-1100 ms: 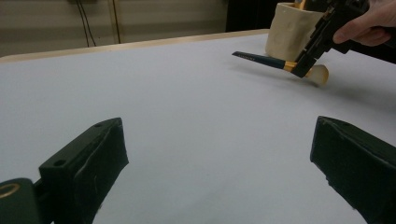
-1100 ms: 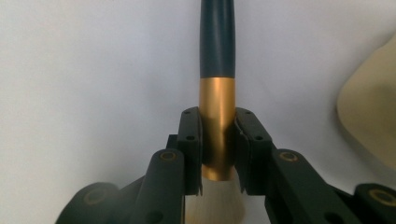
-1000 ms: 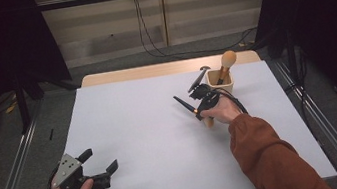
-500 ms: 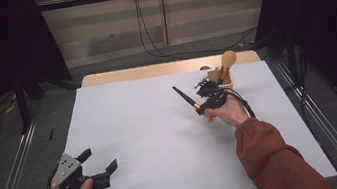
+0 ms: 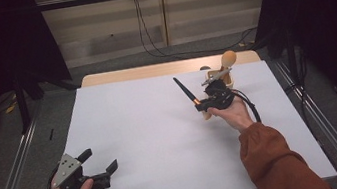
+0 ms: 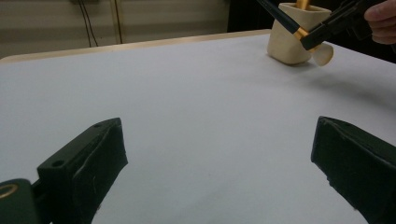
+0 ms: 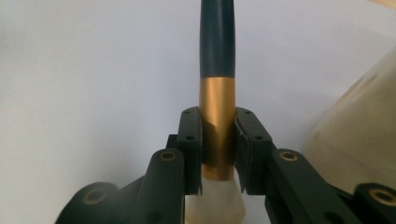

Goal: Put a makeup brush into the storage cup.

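A make-up brush [image 5: 184,91] with a black handle, gold ferrule and white bristles is held tilted above the table, handle pointing up and left. My right gripper [image 5: 203,102] is shut on its ferrule. In the right gripper view the jaws of my right gripper [image 7: 217,116] clamp the gold ferrule of the brush [image 7: 217,93], with the bristles below them. Just behind stands a cream holder [image 5: 228,81] with a wooden-topped tool [image 5: 228,59] in it. My left gripper [image 5: 99,159] rests open near the front left corner. Its camera shows the left gripper [image 6: 219,135] with nothing between the jaws.
The white table top [image 5: 146,128] has a wooden strip [image 5: 143,72] along its far edge. Metal rails [image 5: 11,168] run along both sides on the floor. In the left gripper view, the holder [image 6: 292,39] and the held brush [image 6: 285,17] sit far right.
My right hand has turned a little and drifted slightly right and nearer the person, still holding the brush. The left gripper has stayed put.
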